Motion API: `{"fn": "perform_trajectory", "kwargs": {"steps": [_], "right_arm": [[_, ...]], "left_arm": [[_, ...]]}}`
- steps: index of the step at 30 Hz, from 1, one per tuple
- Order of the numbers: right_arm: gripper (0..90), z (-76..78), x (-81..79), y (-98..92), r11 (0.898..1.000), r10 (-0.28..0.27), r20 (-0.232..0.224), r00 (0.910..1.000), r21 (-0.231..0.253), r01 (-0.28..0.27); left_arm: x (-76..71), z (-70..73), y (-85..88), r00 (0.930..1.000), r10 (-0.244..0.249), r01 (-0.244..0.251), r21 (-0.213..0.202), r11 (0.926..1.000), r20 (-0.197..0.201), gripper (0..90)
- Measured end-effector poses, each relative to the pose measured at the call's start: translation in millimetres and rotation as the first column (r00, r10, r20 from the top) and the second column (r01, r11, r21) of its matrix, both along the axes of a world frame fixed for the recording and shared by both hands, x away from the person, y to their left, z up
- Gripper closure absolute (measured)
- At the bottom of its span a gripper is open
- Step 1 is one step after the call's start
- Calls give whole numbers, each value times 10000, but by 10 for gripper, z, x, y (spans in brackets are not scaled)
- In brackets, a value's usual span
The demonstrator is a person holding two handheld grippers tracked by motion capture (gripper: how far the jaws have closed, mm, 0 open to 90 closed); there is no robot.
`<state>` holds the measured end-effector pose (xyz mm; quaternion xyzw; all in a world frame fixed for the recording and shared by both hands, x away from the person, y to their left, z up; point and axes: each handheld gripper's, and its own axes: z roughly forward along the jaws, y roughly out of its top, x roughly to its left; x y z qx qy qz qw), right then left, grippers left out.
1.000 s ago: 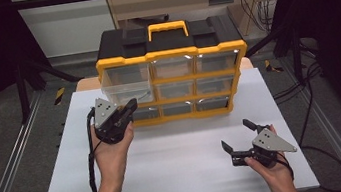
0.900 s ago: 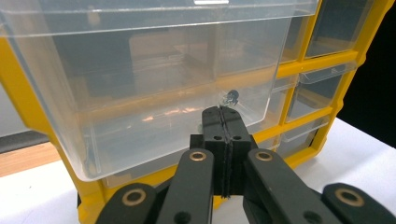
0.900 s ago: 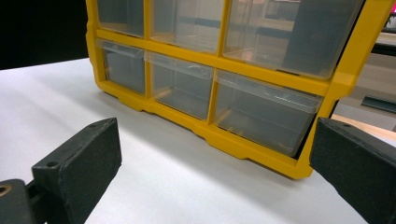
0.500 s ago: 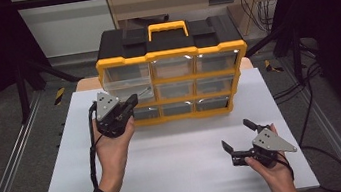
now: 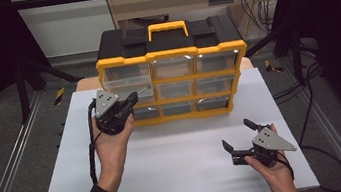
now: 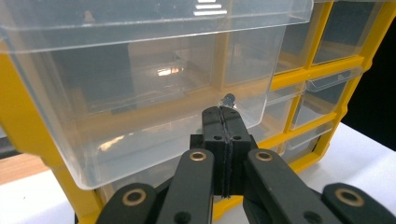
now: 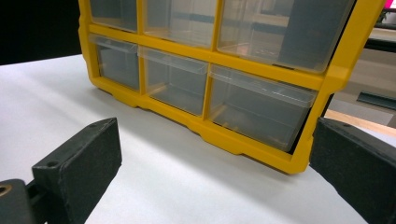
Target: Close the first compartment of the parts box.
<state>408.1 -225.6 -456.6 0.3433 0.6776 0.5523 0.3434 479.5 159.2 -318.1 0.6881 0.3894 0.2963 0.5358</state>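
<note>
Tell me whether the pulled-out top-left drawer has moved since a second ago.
Yes. The clear drawer now sticks out less from the yellow organizer frame, pushed partway back in.

From above, the left gripper (image 5: 131, 101) blocks the front of the pulled-out top-left drawer (image 5: 124, 86), so whether its tips touch the plastic can't be told there. In the left gripper view that drawer (image 6: 140, 88) runs off the top and left edges. A small dark thing (image 6: 229, 98) sits just past the closed tips, too small to identify. In the right gripper view the organizer (image 7: 327, 79) is cut off at the top, and both pads (image 7: 88, 158) are cropped at the bottom.
</note>
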Motion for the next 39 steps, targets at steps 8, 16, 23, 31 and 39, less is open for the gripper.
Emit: {"fn": "perform_trajectory", "kwargs": {"steps": [8,16,23,31,39], "right_arm": [[27,9,-7,0,10000,23,13,10000,36,-23],[25,7,-12,4,10000,19,-10,10000,49,-19],[29,7,-7,18,10000,23,32,10000,-31,-23],[26,9,-7,17,10000,26,38,10000,11,-26],[26,11,-13,8,10000,-16,47,10000,28,16]], "left_arm": [[45,-11,-1,10000,55,-54,49,10000,-79,896],[66,2,18,9999,79,-80,-22,10000,-128,896],[59,16,54,9998,179,-179,-31,9998,-126,896],[85,21,59,9996,193,-195,-87,9998,-225,897],[133,43,68,9994,255,-253,88,9996,-239,897]]}}
